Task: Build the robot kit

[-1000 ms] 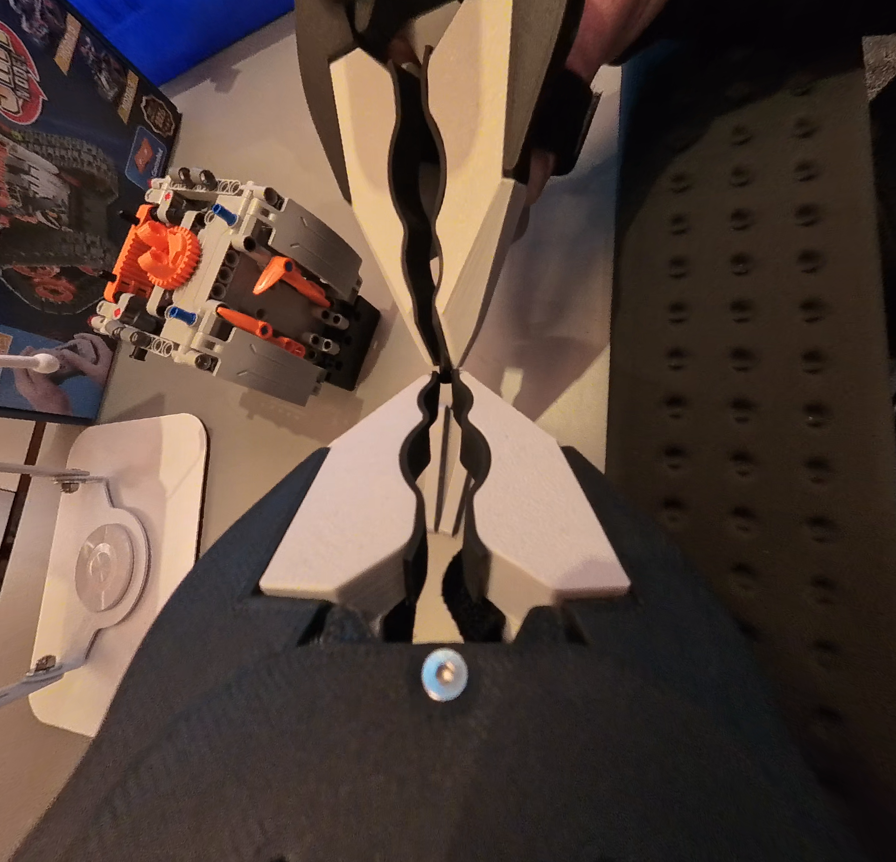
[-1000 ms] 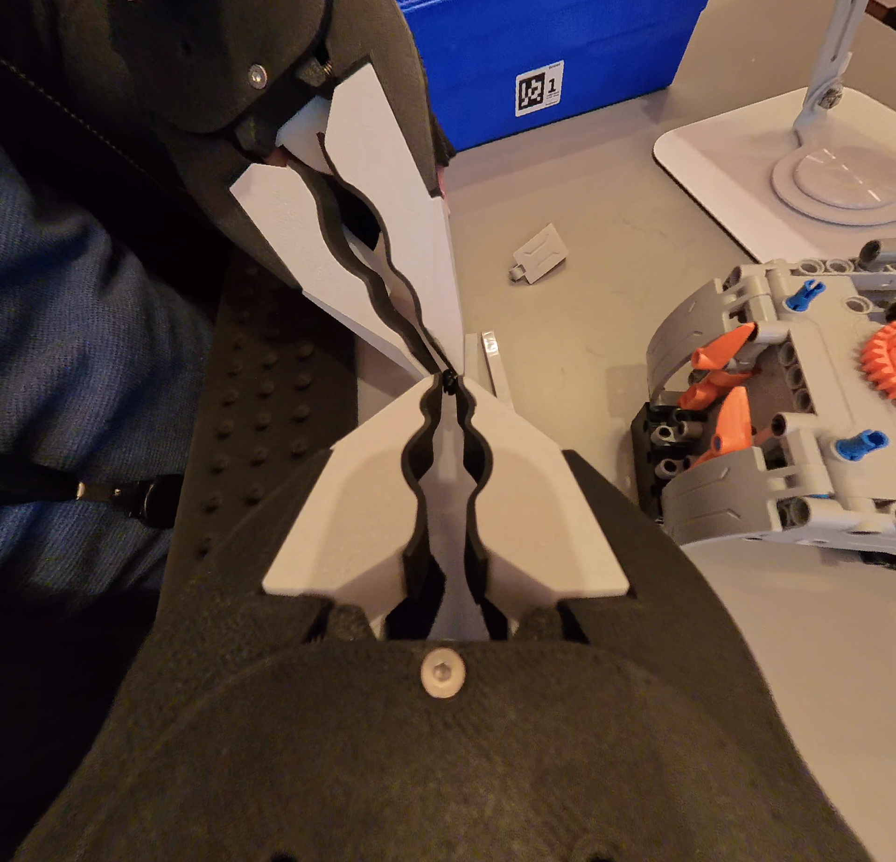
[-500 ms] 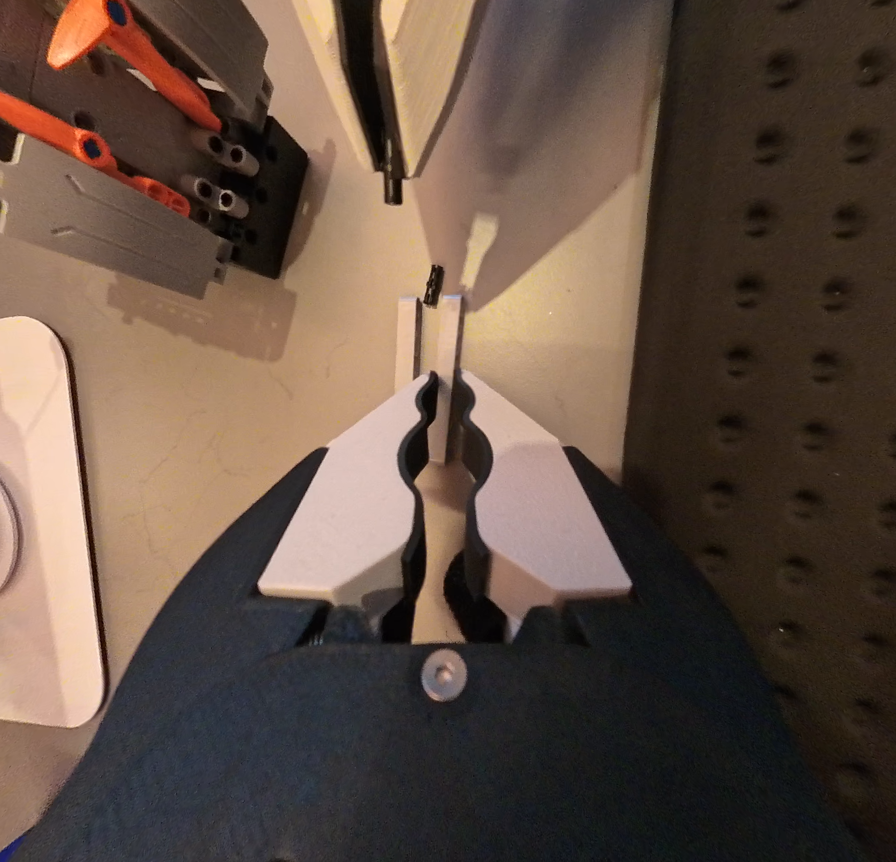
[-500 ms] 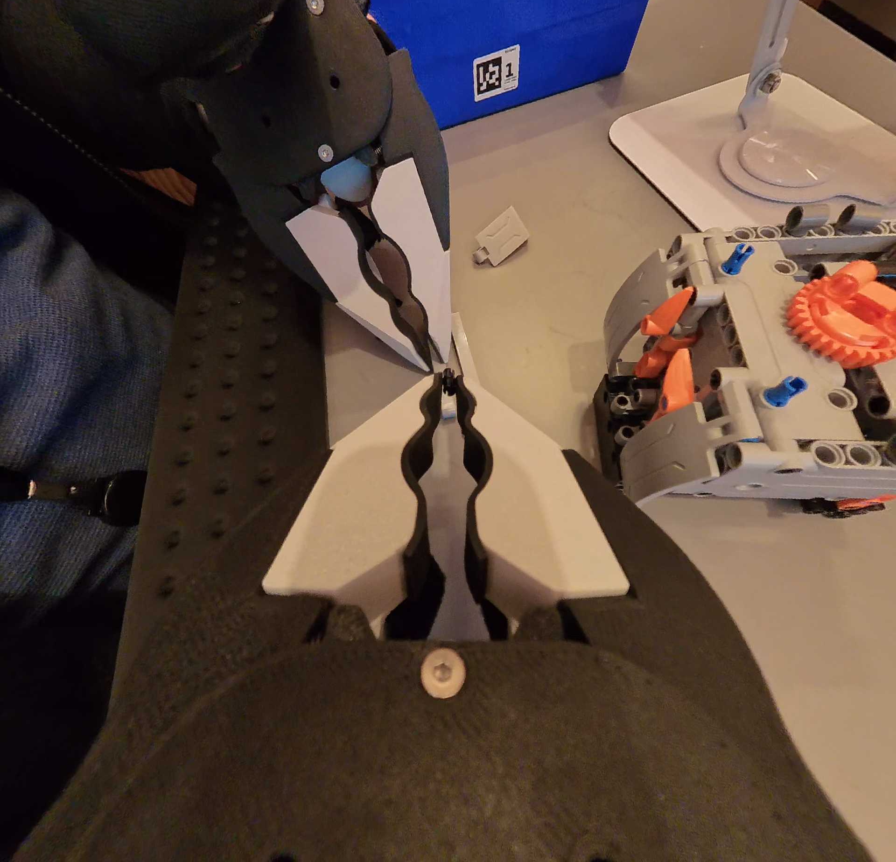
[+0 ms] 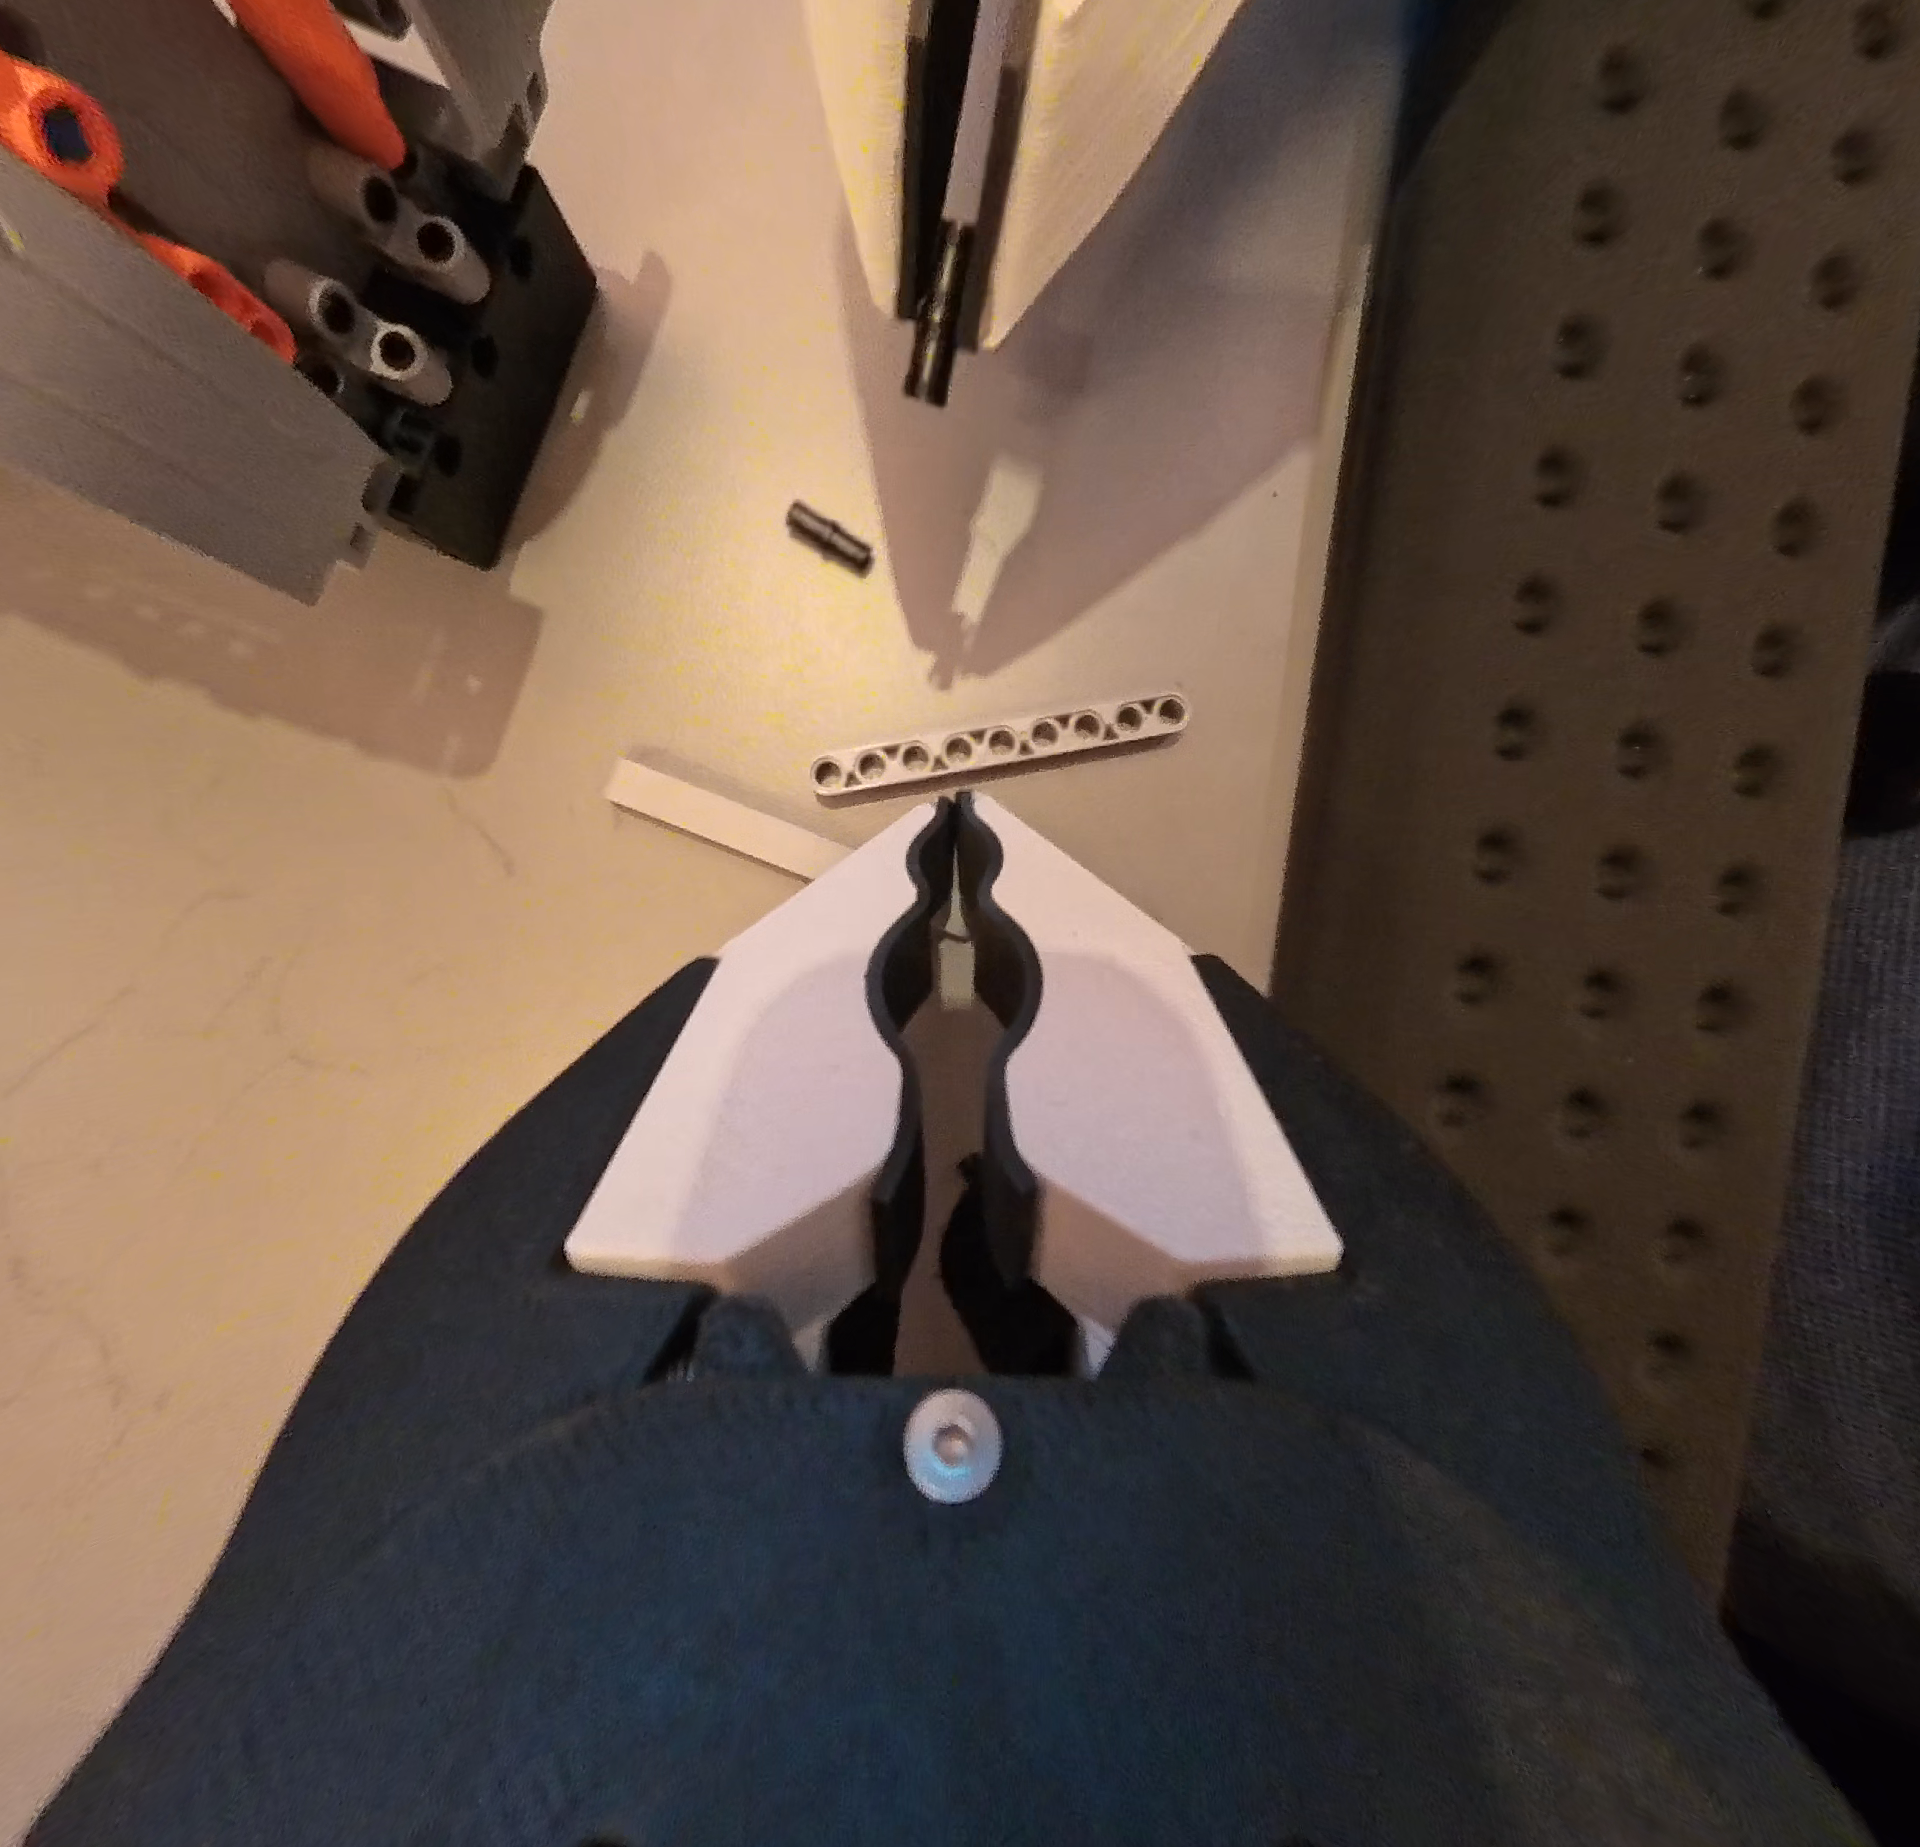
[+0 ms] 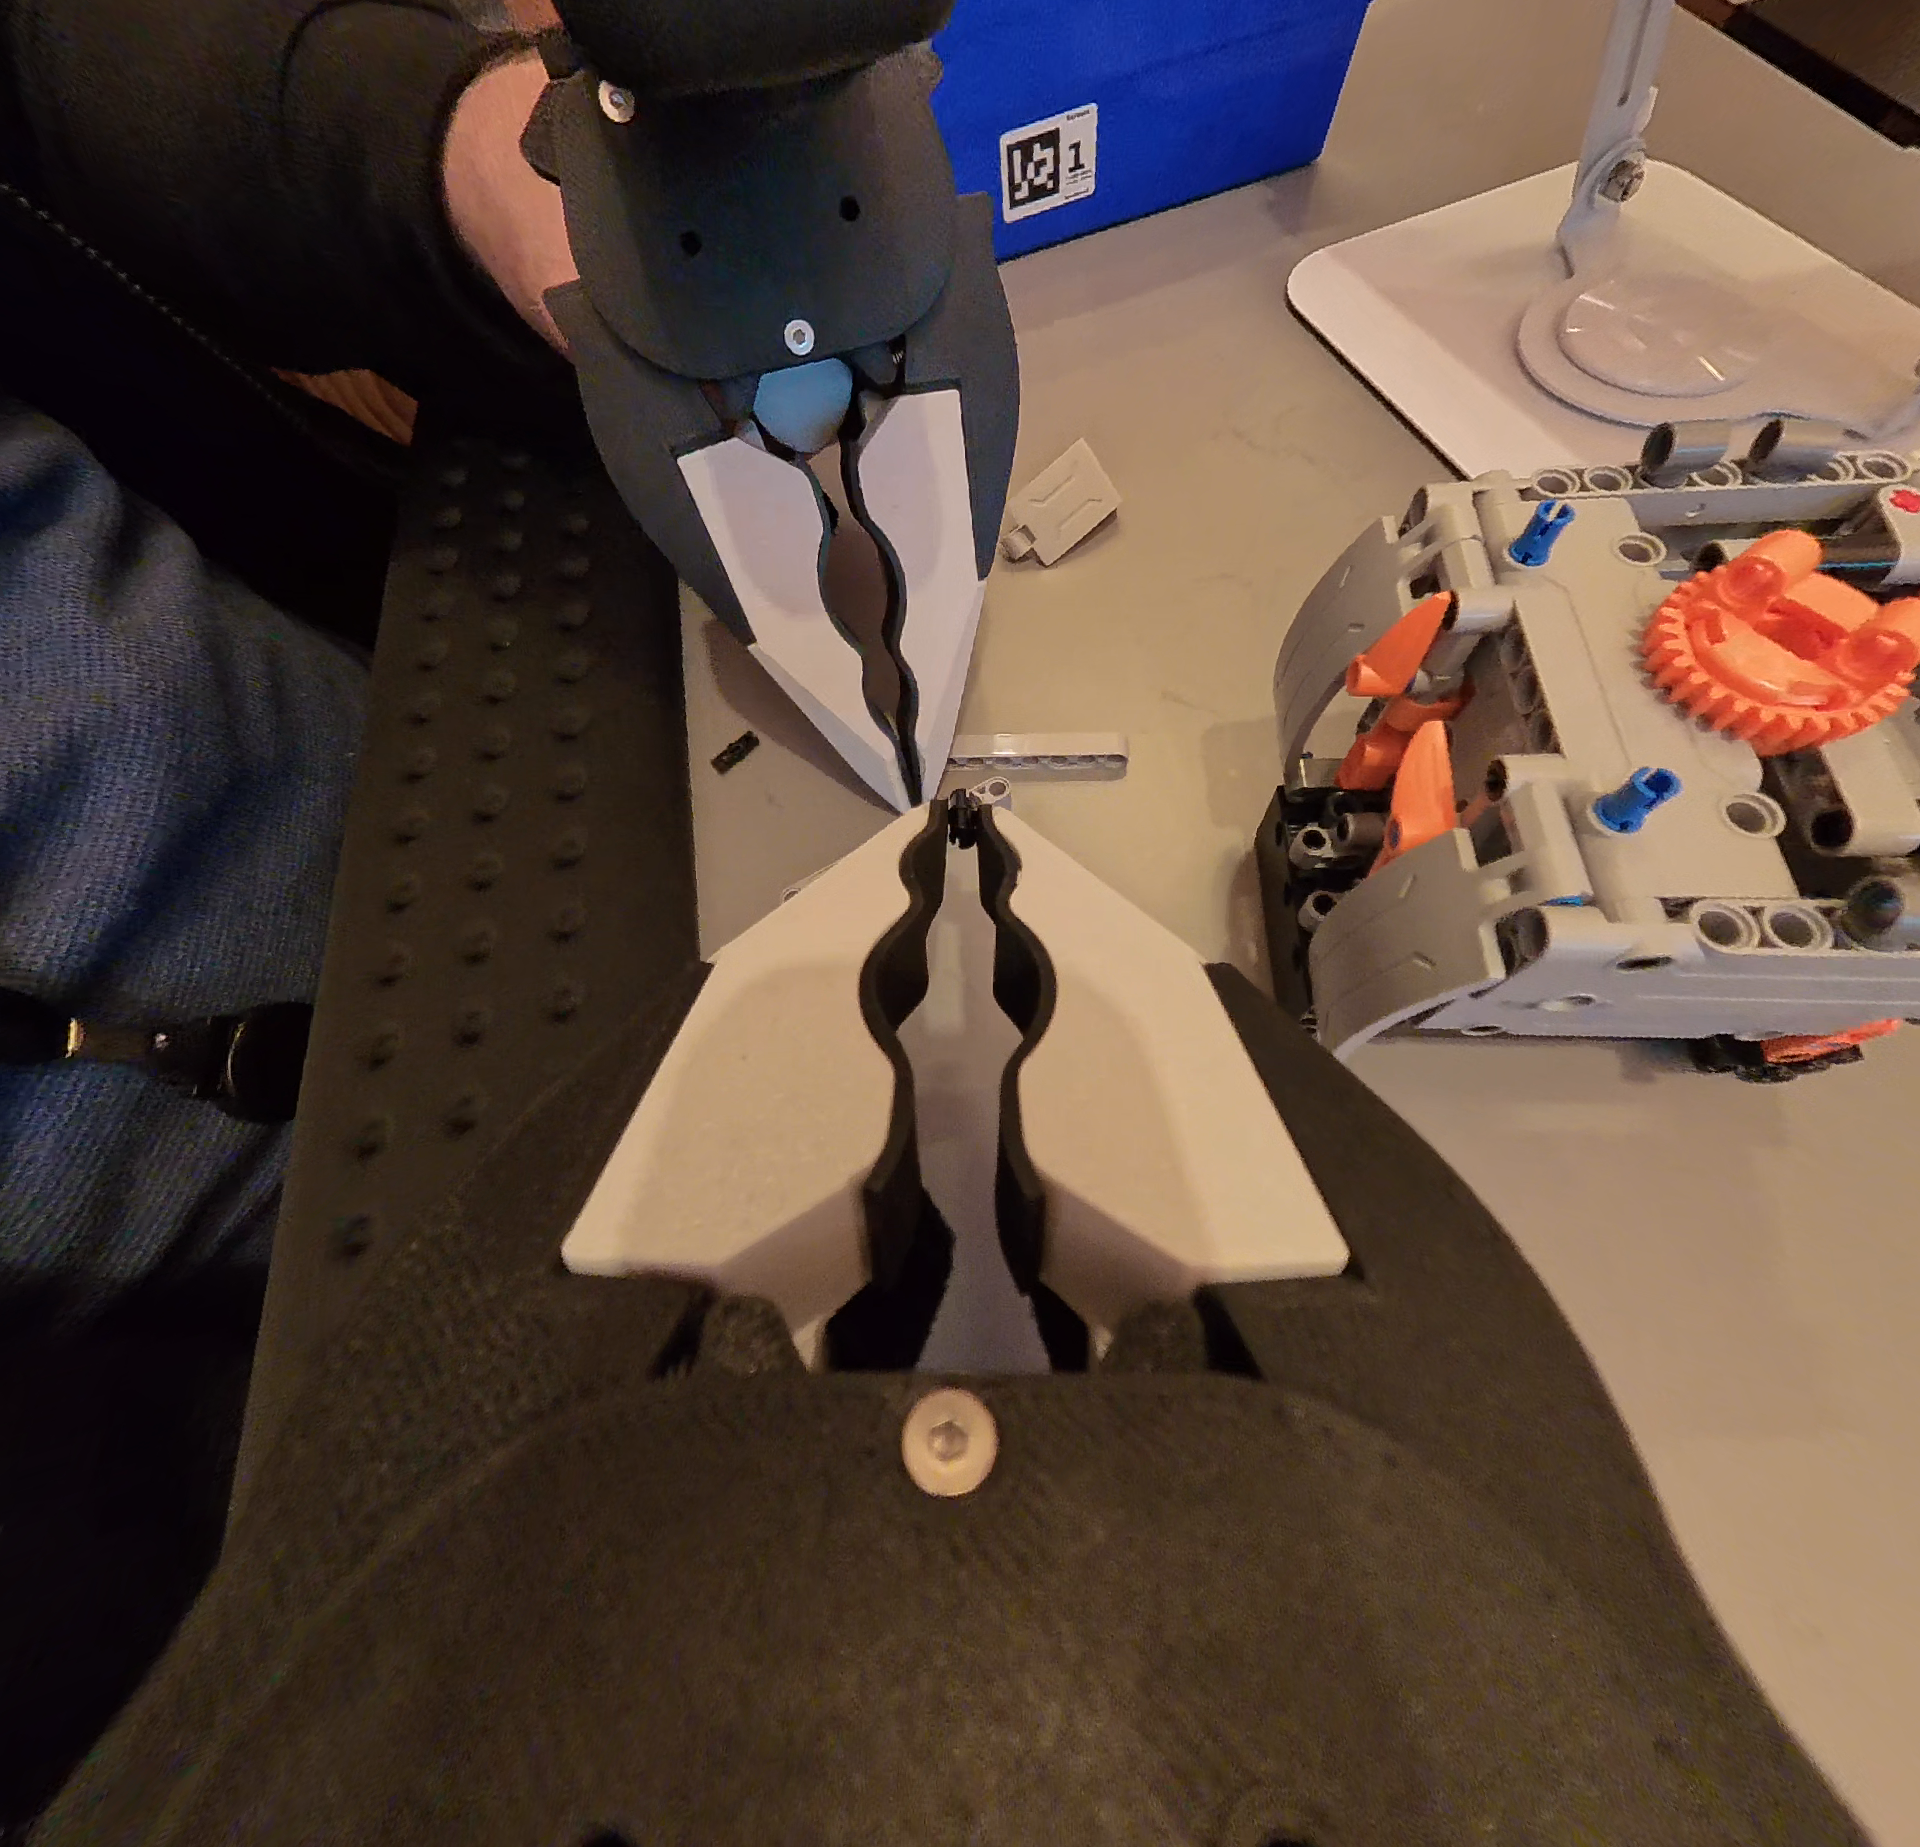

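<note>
My left gripper [image 5: 954,808] is shut and empty, its tips right at a grey beam with holes [image 5: 997,748] that lies crosswise on the table. A second pale beam [image 5: 717,821] lies to its left. My right gripper [image 6: 961,818] is shut on a small black pin [image 6: 958,823] and points at the left gripper [image 6: 911,789], tips almost touching. In the left wrist view the right gripper [image 5: 940,327] hangs above with the pin [image 5: 933,353] sticking out. A loose black pin [image 5: 828,538] lies on the table; it also shows in the right wrist view [image 6: 735,750].
A grey, orange and black brick-built vehicle [image 6: 1610,810] stands to the right; it also shows in the left wrist view [image 5: 260,343]. A black studded mat [image 6: 499,810] runs along the left. A blue bin [image 6: 1143,52], a white stand base [image 6: 1455,343] and a small grey part [image 6: 1065,504] sit behind. There is about 8 centimeters between the tips of the two grippers.
My left gripper has closed and drawn back. One beam now lies crosswise with its holes showing. The loose pin has shifted left on the table. The right gripper still holds its pin.
</note>
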{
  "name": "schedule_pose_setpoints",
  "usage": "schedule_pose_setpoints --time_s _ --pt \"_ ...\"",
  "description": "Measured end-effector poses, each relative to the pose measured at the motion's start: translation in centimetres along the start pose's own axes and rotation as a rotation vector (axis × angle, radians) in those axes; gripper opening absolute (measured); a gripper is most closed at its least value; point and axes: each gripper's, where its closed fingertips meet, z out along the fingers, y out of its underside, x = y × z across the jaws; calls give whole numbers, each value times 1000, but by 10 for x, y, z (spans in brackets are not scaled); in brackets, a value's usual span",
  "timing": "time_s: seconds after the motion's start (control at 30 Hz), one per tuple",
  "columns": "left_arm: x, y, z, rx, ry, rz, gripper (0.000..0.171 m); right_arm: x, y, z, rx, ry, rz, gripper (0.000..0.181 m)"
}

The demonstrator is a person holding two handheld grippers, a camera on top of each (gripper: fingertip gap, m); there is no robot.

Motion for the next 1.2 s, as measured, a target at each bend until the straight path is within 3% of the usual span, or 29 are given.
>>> schedule_pose_setpoints --time_s 0.23,0.8,1.2 --pt "-3 -2 -9 39 -30 -4 0 2 0 -1 7 3 2 3" --pt "-18 7 -15 89 -122 -54 19 7 1 -2 9 24 -1 3" --pt "-26 10 -18 113 -159 -73 20 9 0 -3 18 32 -1 2"
